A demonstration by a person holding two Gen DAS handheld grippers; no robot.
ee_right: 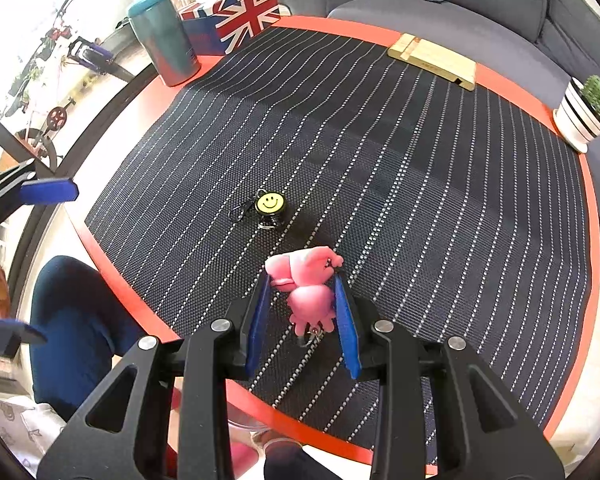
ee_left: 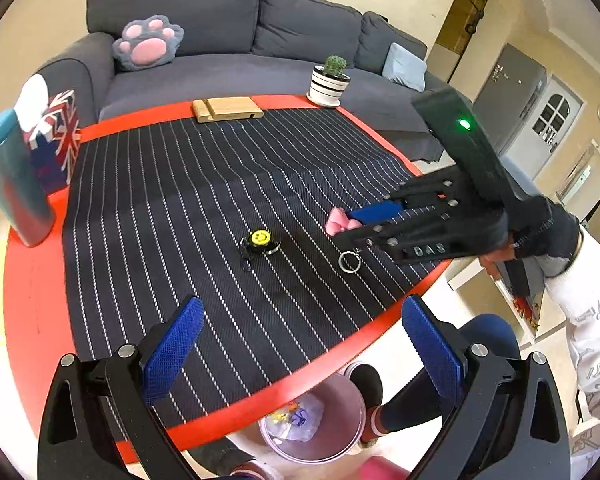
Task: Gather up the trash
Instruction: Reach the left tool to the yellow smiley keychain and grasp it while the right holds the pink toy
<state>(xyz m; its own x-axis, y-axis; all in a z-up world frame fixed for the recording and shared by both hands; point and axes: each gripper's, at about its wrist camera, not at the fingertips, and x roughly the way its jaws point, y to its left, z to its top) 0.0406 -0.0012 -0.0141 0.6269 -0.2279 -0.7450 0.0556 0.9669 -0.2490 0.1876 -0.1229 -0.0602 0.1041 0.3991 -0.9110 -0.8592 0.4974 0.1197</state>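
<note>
My right gripper (ee_right: 302, 285) is shut on a pink plush keychain (ee_right: 310, 300), held just above the striped mat (ee_right: 380, 180). In the left wrist view the same right gripper (ee_left: 342, 227) shows the pink plush keychain (ee_left: 337, 216) at its tips, with a metal ring (ee_left: 349, 261) dangling below. A yellow smiley keychain (ee_left: 261, 238) (ee_right: 270, 203) lies on the mat near the middle. My left gripper (ee_left: 302, 308) stands open over the table's near edge with nothing between its blue pads. A trash bin (ee_left: 340, 412) lined with a bag stands on the floor under that edge.
On the red round table (ee_left: 32, 280) stand a teal tumbler (ee_left: 12, 184), a Union Jack box (ee_left: 58, 136), a wooden stand (ee_left: 226, 109) and a potted cactus (ee_left: 329, 82). A grey sofa (ee_left: 220, 40) lies behind. A person's legs (ee_left: 412, 396) are beside the bin.
</note>
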